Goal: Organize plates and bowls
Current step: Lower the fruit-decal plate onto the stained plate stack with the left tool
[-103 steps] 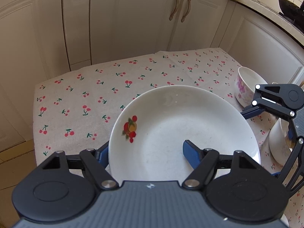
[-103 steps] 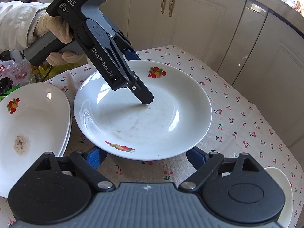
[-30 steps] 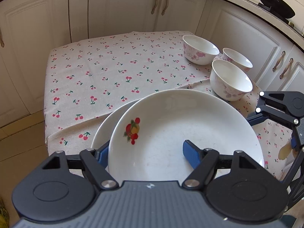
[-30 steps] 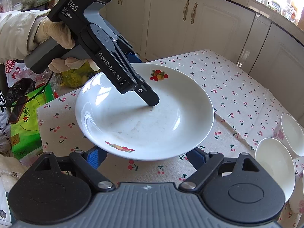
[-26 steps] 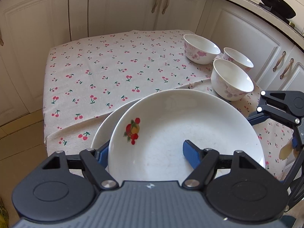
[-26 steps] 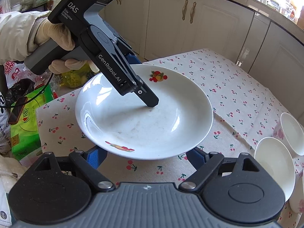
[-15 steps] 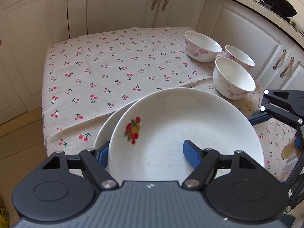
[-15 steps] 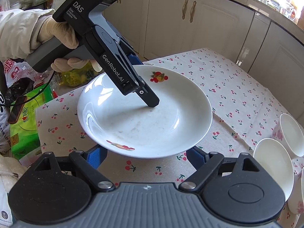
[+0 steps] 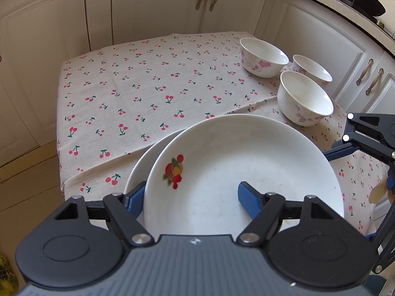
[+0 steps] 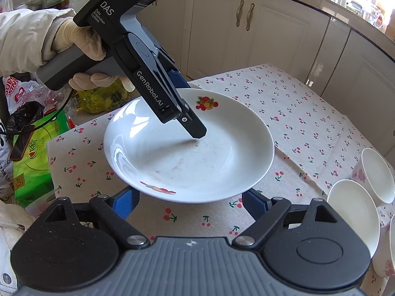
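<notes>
My left gripper (image 9: 190, 197) is shut on the near rim of a white plate with a fruit print (image 9: 246, 167), one finger over the rim and one under. The plate hangs over a second white plate (image 9: 140, 165) whose edge shows beneath it at the table's near corner. In the right wrist view the held plate (image 10: 209, 162) is above the cherry-print cloth, with the left gripper's finger (image 10: 195, 128) inside it. My right gripper (image 10: 190, 202) is open and empty, just before that plate's near rim. Three white flowered bowls (image 9: 305, 98) stand at the right.
The table has a cherry-print cloth (image 9: 138, 91) and drops off at its near left edge. White cabinets (image 9: 158, 5) surround it. Bags and a green package (image 10: 32, 145) lie left of the table in the right wrist view. Two bowls (image 10: 353, 212) sit at the right there.
Over the last second the held plate has shifted slightly further over the table, and the view has risen a little. Both grippers keep their states.
</notes>
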`<state>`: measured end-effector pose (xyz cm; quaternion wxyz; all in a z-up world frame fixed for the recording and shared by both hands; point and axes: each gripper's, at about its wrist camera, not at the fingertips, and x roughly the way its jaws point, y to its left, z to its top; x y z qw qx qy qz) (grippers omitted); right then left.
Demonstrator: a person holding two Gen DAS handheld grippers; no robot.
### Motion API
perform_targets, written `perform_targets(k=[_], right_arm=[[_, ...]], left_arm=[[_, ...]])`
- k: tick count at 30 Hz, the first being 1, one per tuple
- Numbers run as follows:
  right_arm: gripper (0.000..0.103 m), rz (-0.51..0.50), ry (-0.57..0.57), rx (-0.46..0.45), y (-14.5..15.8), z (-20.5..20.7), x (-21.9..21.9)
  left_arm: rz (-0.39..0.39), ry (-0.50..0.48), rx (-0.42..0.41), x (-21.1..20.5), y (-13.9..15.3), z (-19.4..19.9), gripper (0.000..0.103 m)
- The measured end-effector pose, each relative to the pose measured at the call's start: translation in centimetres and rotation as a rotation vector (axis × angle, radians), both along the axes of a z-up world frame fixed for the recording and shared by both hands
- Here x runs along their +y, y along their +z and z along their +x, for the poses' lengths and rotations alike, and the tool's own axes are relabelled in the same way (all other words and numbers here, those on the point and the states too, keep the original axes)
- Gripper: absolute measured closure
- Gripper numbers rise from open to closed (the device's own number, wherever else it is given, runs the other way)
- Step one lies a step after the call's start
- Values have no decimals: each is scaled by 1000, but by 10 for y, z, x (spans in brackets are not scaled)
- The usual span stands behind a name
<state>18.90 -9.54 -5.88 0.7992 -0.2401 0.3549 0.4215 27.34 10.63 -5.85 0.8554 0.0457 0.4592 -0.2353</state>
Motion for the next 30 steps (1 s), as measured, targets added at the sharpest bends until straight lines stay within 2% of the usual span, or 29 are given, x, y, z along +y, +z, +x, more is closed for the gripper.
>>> perform_targets(k=[18,26,30], right_arm=[[10,4,-5,-7,2,-1,-1],[6,6,-13,-15,2,-3,-2],[4,-1,-20,-23,1,-6,-5]], left_arm=[[11,14,-30,6,8,-5,25],[21,24,-41,5,9,-7,24],[35,29,-61,6,11,-9,20]])
